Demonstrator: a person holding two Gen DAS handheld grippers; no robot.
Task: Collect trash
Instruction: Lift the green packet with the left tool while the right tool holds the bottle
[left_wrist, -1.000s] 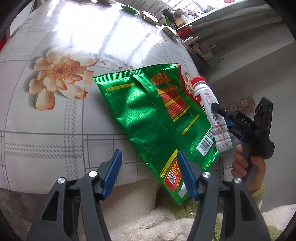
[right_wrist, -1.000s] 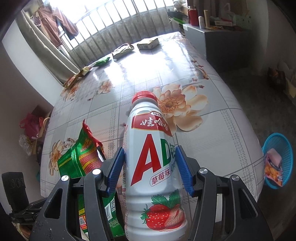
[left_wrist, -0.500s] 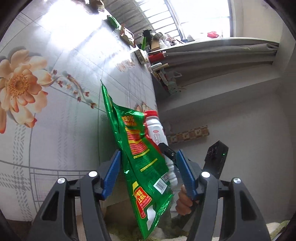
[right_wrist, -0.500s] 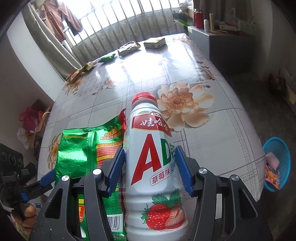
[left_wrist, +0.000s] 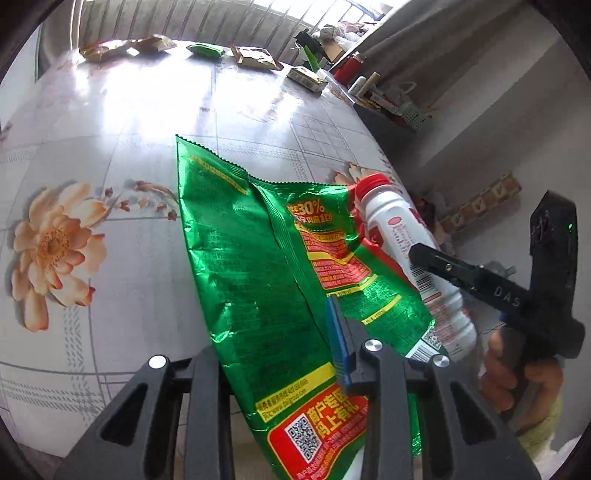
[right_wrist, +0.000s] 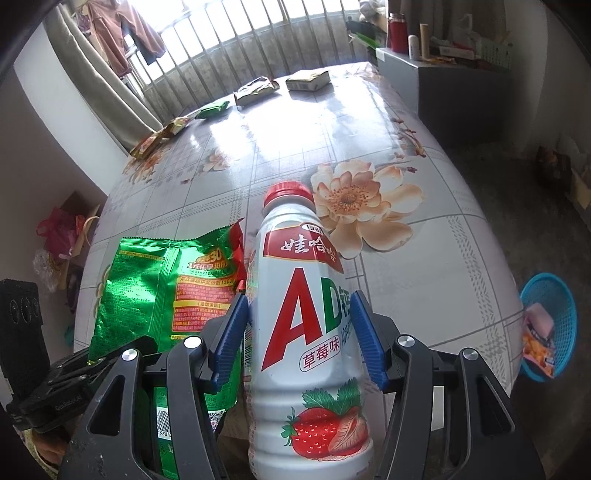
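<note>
Left tongs (left_wrist: 295, 354) closing on green snack bag (left_wrist: 258, 266) at bench (left_wrist: 110, 110) edge | right tongs (right_wrist: 299, 332) clamped on white bottle (right_wrist: 306, 332) | wrappers (right_wrist: 255, 90) left at far edge; blue basket (right_wrist: 554, 295) on floor, nearly empty

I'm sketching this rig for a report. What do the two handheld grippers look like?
Both are black plastic with triangular cut-outs, silver round pivot screws and ribbed blue finger pads. Seen from the left gripper, the right gripper has white lettering on its finger, a pistol-style handle and a black box above it with a small green light. No cables or sleeves show clearly.
</note>
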